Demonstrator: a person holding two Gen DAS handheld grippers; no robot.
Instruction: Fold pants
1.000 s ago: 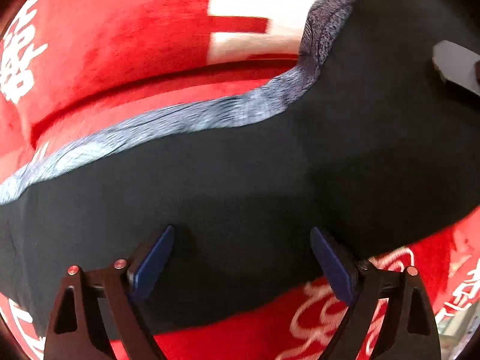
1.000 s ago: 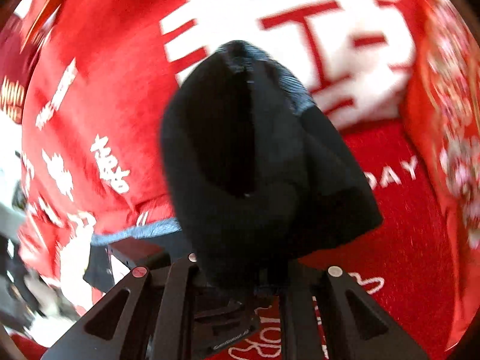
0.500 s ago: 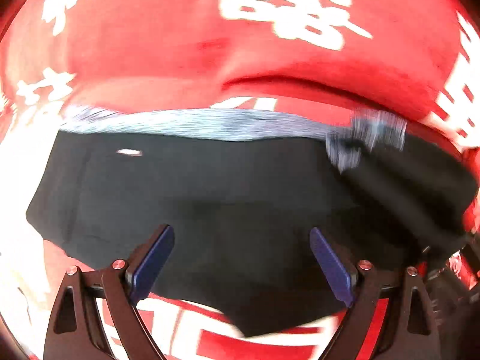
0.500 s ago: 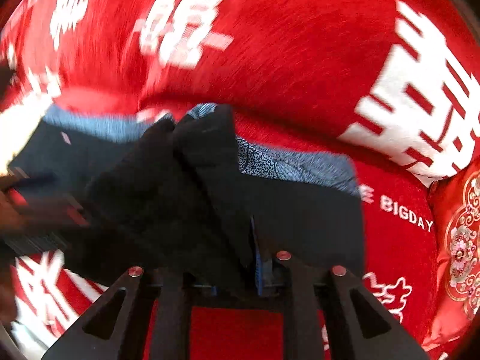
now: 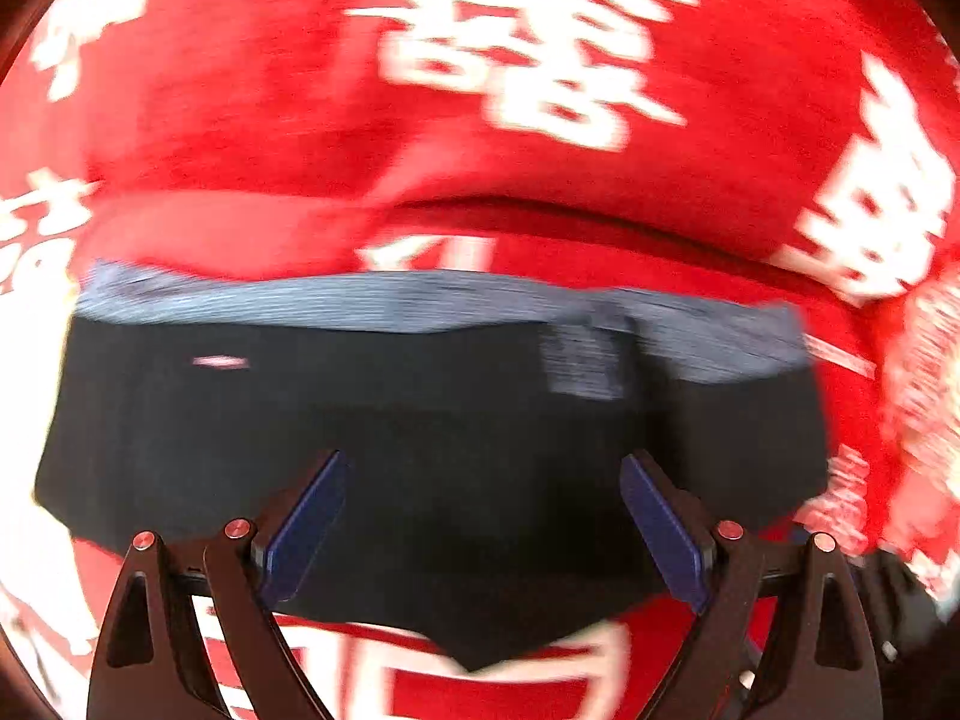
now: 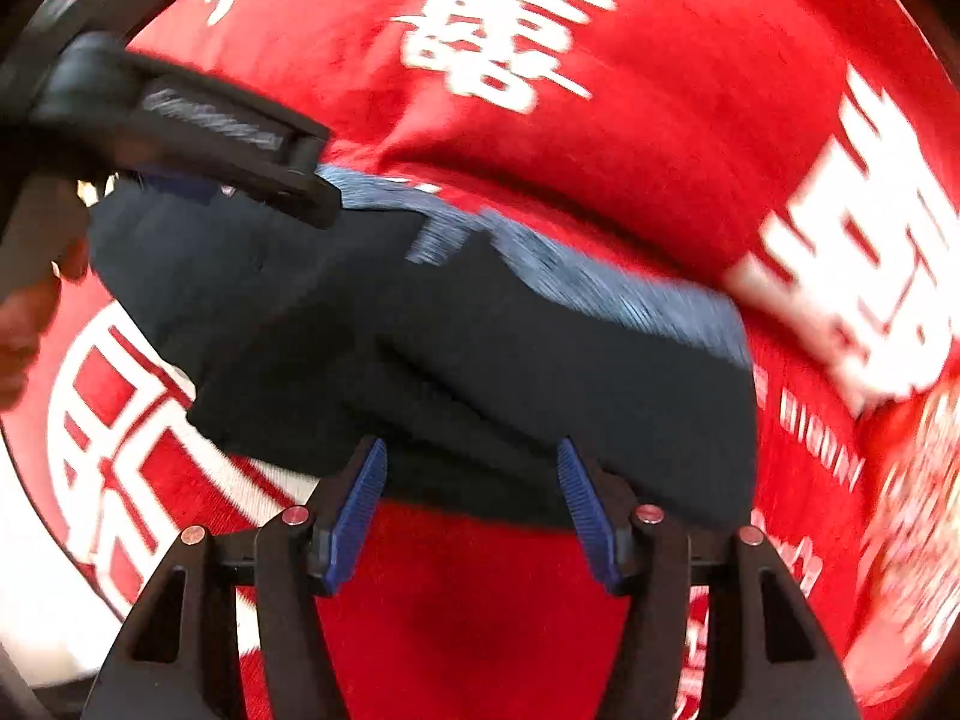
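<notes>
Black pants [image 5: 420, 420] with a blue-grey waistband [image 5: 384, 300] lie spread on a red blanket, the waistband along the far side. My left gripper [image 5: 480, 528] is open and empty just above the pants' near edge. In the right wrist view the pants [image 6: 480, 348] lie with a fold of cloth across their middle. My right gripper [image 6: 471, 504] is open and empty at their near edge. The left gripper's body [image 6: 180, 120] shows at the upper left over the pants' left end.
The red blanket [image 5: 300, 120] with large white characters covers the whole surface. A fold ridge in the blanket [image 5: 540, 210] runs just beyond the waistband. A hand [image 6: 24, 324] shows at the left edge of the right wrist view.
My right gripper has let go of the pants' end and now stands open; the cloth it held lies on the blanket. My left gripper has pulled back, showing the whole garment.
</notes>
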